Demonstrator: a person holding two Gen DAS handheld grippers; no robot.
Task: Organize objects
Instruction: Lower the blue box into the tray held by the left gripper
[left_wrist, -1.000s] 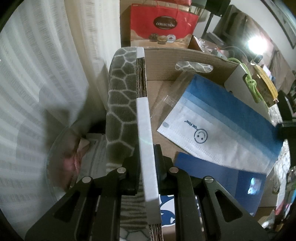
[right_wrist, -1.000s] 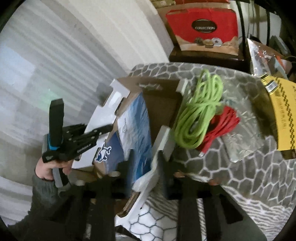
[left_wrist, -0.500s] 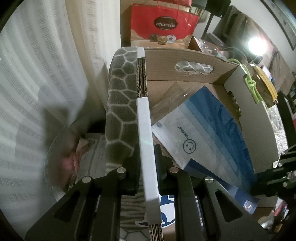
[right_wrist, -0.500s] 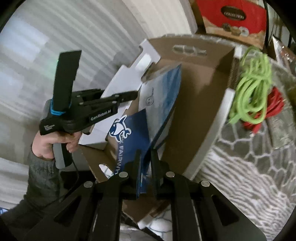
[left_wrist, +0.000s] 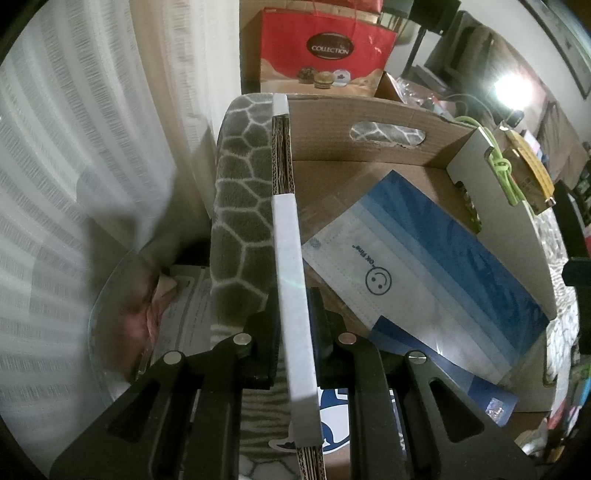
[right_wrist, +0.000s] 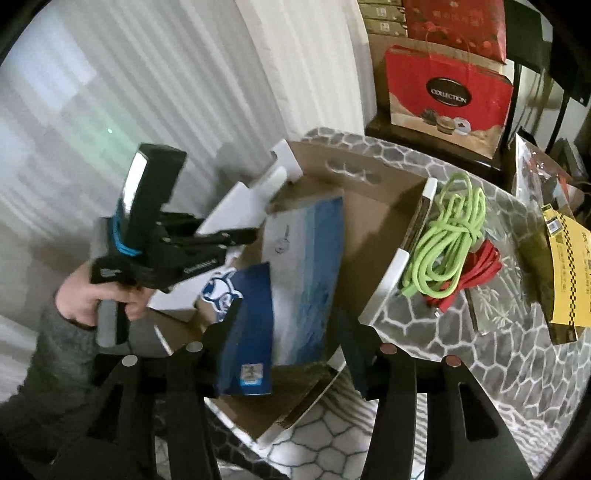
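A brown cardboard box (left_wrist: 325, 147) stands on a grey honeycomb-patterned cloth (right_wrist: 491, 369). My left gripper (left_wrist: 293, 321) is shut on the box's white-edged left wall (left_wrist: 288, 258); it also shows in the right wrist view (right_wrist: 236, 236). Inside the box lie a blue and white face-mask pack (left_wrist: 424, 273) with a smiley and a dark blue packet (right_wrist: 247, 332) under it. My right gripper (right_wrist: 291, 328) is open and empty, just above the box's near end.
Coiled green cable (right_wrist: 447, 240) and red cable (right_wrist: 480, 266) lie on the cloth right of the box. A yellow packet (right_wrist: 565, 273) and a clear bag lie further right. A red gift bag (right_wrist: 447, 96) stands behind. White curtains hang on the left.
My right gripper has opened and let go of the dark blue packet, which now lies in the box, and has pulled back. The left gripper has stayed on the wall.
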